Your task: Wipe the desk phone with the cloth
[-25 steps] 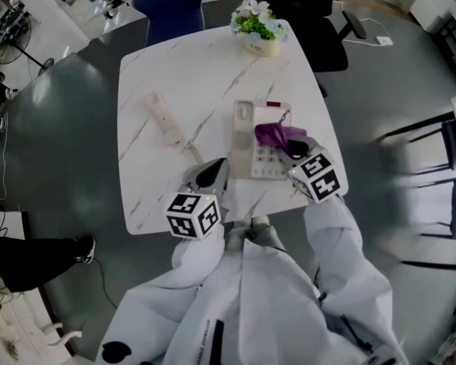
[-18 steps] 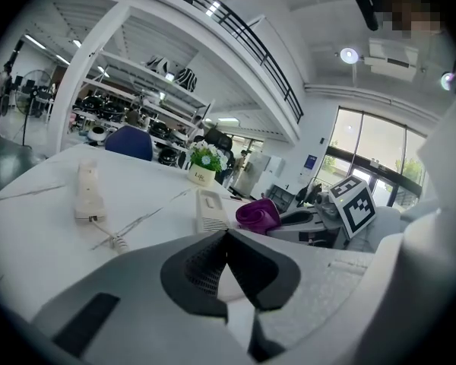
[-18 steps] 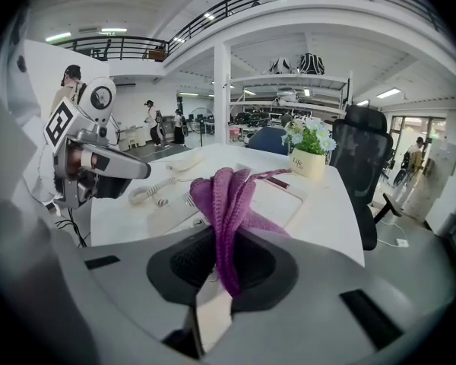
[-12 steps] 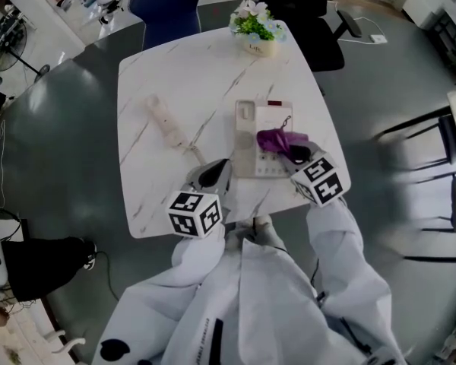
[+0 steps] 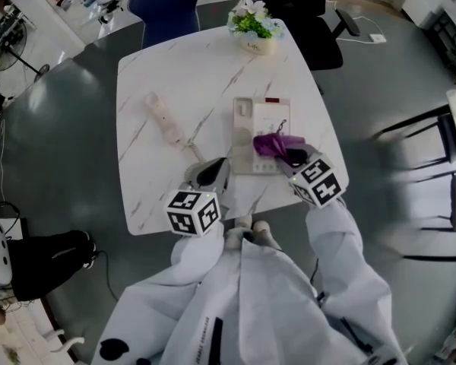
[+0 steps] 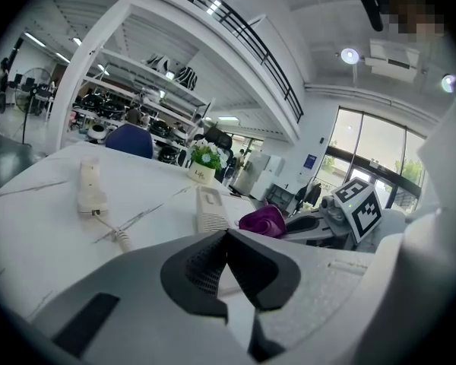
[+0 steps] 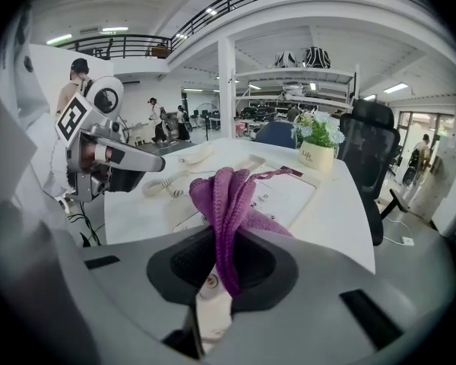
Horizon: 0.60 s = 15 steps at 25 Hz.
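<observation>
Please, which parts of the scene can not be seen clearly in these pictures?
1. Desk phone keypad, head view: partly covered by the purple cloth and right gripper; labels too small.
2. Handset cord, head view: near end hidden behind the left gripper.
3. Cloth-to-phone contact, right gripper view: hidden below the jaws.

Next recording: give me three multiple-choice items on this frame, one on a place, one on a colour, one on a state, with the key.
1. Where does the cream telephone handset lie?
A. On its cradle
B. On the white marble table, left of the beige desk phone base
C. On the floor

2. What colour is the knitted cloth?
A. Purple
B. Green
C. White

3. The right hand-held gripper is:
A. Open and empty
B. Shut on the cloth
C. Shut on the handset

Key: 1 B, the handset rests on the tabletop, off the base. 2 A, both views show it purple. 3 B, its jaws pinch the cloth.
</observation>
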Tool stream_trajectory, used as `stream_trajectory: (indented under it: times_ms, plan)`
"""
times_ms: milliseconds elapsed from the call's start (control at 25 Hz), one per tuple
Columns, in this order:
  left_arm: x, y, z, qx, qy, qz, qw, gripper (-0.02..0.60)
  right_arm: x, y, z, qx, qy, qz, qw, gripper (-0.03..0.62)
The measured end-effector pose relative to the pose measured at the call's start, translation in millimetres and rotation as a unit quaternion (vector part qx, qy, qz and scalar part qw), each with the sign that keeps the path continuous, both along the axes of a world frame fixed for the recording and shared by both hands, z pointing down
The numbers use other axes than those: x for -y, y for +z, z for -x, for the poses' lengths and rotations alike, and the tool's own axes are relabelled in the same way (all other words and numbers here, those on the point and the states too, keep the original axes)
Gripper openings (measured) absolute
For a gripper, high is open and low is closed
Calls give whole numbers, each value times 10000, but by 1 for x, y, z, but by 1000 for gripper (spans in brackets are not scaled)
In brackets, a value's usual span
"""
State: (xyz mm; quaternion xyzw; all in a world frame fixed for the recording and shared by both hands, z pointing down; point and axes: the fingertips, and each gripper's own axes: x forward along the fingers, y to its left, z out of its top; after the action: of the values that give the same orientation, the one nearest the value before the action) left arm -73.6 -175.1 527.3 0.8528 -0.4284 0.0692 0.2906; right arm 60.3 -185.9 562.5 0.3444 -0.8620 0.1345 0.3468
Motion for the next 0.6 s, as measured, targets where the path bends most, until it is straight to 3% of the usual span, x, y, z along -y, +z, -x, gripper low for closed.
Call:
stream_trajectory:
  times_ms: [600]
  plan:
    - [-21, -1, 3, -77, -368, 95, 9992, -3, -26, 7, 4, 161, -346, 389, 9985, 40]
